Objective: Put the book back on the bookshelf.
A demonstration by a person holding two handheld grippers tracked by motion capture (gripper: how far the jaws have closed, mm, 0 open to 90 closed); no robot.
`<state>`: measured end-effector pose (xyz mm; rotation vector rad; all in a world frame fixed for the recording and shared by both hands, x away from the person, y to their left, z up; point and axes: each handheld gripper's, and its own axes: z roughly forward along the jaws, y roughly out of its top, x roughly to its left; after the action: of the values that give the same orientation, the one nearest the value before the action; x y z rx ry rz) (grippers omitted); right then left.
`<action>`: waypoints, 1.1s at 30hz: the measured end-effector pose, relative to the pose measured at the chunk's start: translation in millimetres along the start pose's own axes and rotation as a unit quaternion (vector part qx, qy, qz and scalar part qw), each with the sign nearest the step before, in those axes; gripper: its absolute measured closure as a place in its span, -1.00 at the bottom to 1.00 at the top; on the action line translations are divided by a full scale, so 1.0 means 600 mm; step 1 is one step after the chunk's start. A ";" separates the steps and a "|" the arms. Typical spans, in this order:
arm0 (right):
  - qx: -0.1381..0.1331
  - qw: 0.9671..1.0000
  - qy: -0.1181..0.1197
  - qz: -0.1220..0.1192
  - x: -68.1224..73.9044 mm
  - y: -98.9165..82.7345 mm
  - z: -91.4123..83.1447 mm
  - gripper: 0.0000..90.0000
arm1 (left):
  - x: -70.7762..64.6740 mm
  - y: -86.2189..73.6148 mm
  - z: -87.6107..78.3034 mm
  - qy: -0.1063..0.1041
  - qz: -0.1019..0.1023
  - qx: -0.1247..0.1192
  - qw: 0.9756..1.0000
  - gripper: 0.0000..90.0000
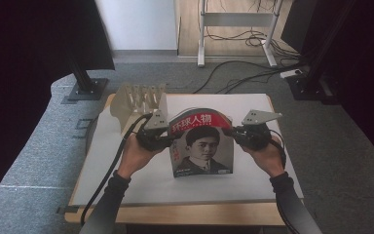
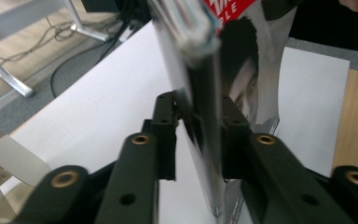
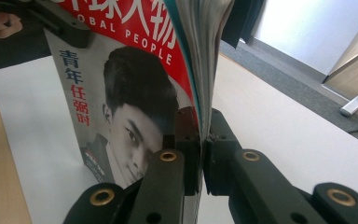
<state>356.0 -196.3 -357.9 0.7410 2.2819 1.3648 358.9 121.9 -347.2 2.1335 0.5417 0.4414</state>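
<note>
Black jaws of the right gripper [image 3: 200,140] pinch one side edge of the magazine [image 1: 202,146], and the left gripper [image 2: 198,121] clamps the opposite edge, so it stands upright over the white sheet [image 1: 126,185] on the table [image 1: 175,214]. It looks light and floppy, its glossy pages slippery; a grip at both side edges should keep it from sagging. Its red-topped cover carries a portrait.

Bare white table sheet [image 1: 253,183] before and beside the upright magazine [image 1: 202,146]; clear rack [image 1: 139,100] close behind at left.
</note>
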 end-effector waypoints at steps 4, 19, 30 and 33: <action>0.005 1.000 0.007 -0.001 0.001 0.000 -0.001 0.85 | 0.012 0.003 0.002 -0.015 -0.005 0.012 1.000 0.84; 0.047 0.998 -0.034 0.038 -0.020 -0.061 -0.007 0.27 | 0.033 0.000 -0.009 -0.041 -0.016 0.017 0.999 0.93; 0.087 0.992 -0.053 0.071 -0.032 -0.151 0.006 -0.22 | 0.056 -0.002 -0.033 -0.012 -0.041 0.014 0.999 0.94; 0.097 0.990 -0.055 0.082 -0.031 -0.177 0.013 -0.32 | 0.061 -0.002 -0.039 -0.011 -0.047 0.014 0.999 0.94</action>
<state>349.1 -244.1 -454.9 1.0617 2.3310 1.1461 377.7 157.5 -330.8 2.1276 0.6374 0.3584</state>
